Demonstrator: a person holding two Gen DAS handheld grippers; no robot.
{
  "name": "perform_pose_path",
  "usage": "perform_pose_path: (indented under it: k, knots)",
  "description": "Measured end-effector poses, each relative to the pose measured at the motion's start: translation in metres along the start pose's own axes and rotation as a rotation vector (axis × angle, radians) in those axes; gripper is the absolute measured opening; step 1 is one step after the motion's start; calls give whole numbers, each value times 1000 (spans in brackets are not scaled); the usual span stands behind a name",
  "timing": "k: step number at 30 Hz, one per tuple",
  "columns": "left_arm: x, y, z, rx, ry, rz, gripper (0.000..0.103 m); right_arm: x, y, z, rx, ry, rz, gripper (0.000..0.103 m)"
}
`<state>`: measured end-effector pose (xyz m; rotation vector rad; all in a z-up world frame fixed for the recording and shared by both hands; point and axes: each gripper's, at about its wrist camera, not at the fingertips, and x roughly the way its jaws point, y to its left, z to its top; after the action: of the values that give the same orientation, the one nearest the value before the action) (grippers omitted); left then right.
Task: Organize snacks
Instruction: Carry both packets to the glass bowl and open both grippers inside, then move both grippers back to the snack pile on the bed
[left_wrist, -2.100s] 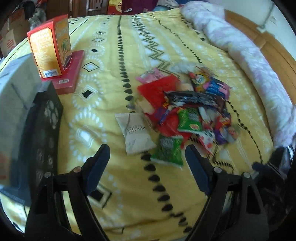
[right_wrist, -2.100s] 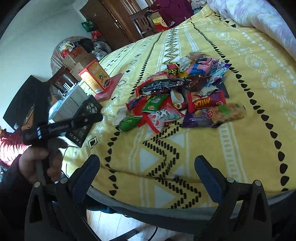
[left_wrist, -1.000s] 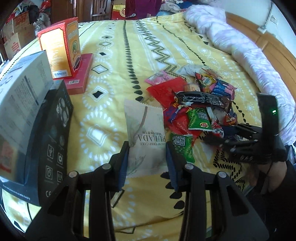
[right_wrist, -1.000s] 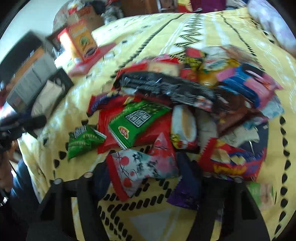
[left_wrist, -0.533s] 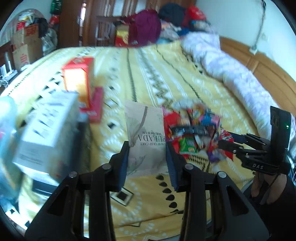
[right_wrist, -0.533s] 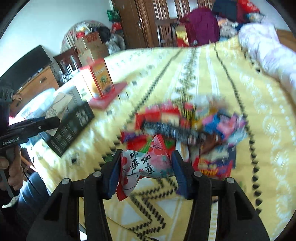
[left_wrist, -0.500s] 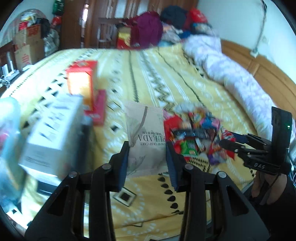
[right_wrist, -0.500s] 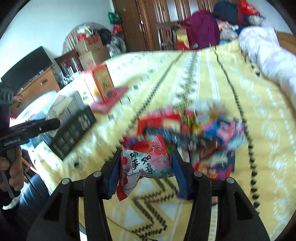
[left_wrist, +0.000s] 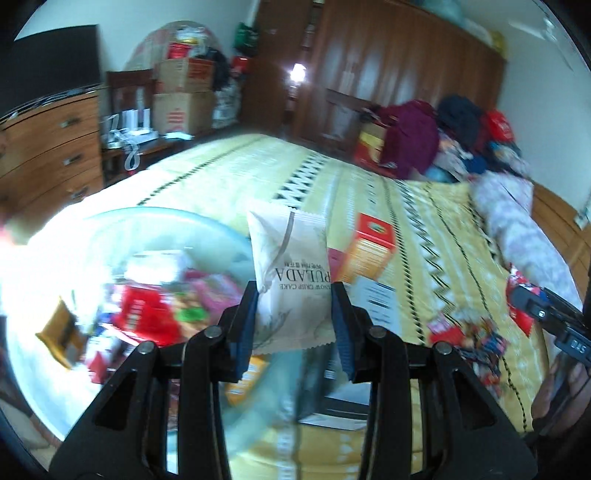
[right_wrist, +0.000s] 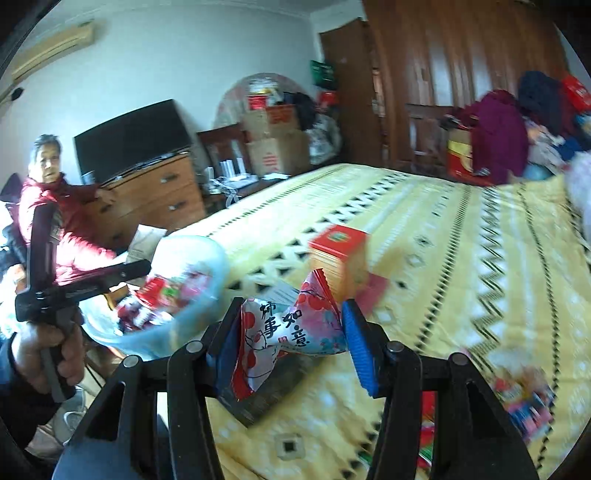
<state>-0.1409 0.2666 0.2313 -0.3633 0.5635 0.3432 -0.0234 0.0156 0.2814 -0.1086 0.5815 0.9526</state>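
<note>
Both my grippers have swung from the snack pile toward the pale blue bowl (left_wrist: 221, 225). My left gripper (left_wrist: 293, 317), nearer it, pinches a white packet (left_wrist: 290, 273) reading "PULADA", upright. My right gripper (right_wrist: 291, 343) clamps a red-and-pink packet (right_wrist: 291, 325) with Chinese characters; the bowl lies left.

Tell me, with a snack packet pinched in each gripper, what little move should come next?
Probably carry the white packet in the left gripper over the clear bowl and let go: the bowl already holds snacks, and the right gripper clamps its floral packet a bit farther off.
</note>
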Motion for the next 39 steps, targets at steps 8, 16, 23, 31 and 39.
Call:
perform_pose_path:
  k: [8, 16, 23, 31, 39]
  knots:
    - [2, 87, 8, -116, 1, 128, 38, 78, 99, 52, -71, 35, 169, 56]
    - [13, 129, -8, -178, 61, 172, 38, 143, 166, 48, -103, 109, 252, 56]
    - [13, 131, -13, -157, 78, 175, 38, 174, 201, 28, -141, 179, 294, 56]
    - [13, 139, -12, -134, 95, 202, 41, 183, 210, 24, -143, 204, 311, 65]
    - [11, 134, -11, -99, 63, 297, 75, 173, 197, 24, -83, 179, 297, 76]
